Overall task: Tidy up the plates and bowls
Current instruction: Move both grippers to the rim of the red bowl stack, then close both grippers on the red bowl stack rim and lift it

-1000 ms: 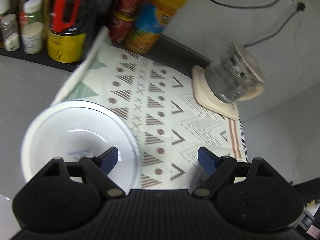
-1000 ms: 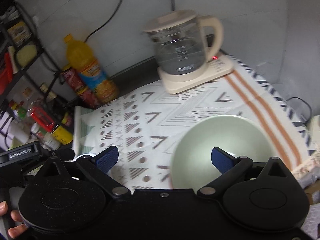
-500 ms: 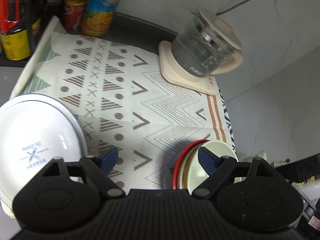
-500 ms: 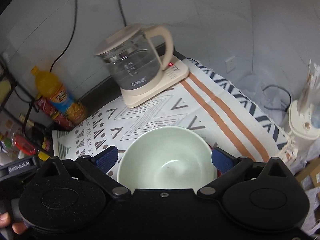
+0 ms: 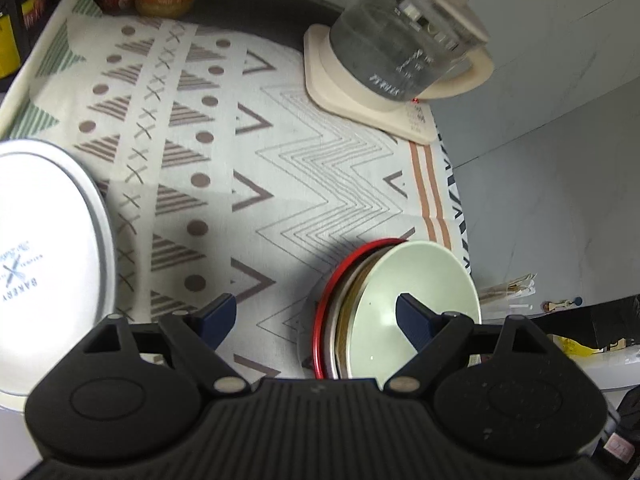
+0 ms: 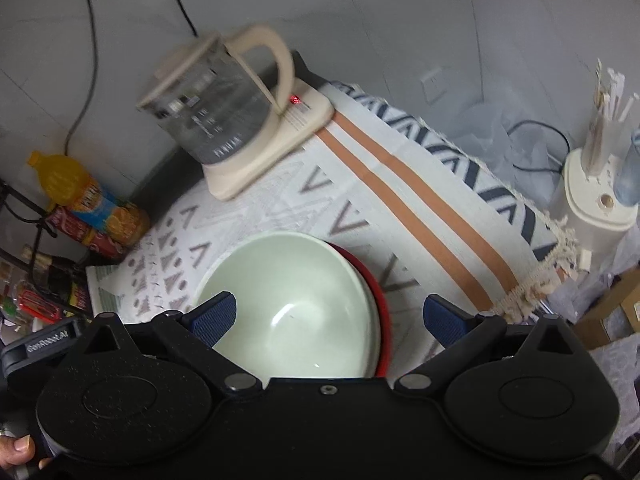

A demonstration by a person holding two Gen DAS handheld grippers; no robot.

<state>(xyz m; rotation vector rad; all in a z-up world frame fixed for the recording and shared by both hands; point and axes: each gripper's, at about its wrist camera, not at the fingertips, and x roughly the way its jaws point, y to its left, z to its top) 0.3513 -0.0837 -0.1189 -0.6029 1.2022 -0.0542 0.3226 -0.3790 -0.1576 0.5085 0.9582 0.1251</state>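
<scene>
Both claws, the left gripper [image 5: 316,316] and right gripper [image 6: 330,316], are wide open and hold nothing, with the green bowl [image 6: 292,300] at 12 o'clock from the right one, sitting on a red plate [image 6: 378,300].

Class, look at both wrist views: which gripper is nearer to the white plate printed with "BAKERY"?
Left. The left gripper is open, with the white plate just beside it. The right gripper is open over the green bowl; no plate shows there.
</scene>
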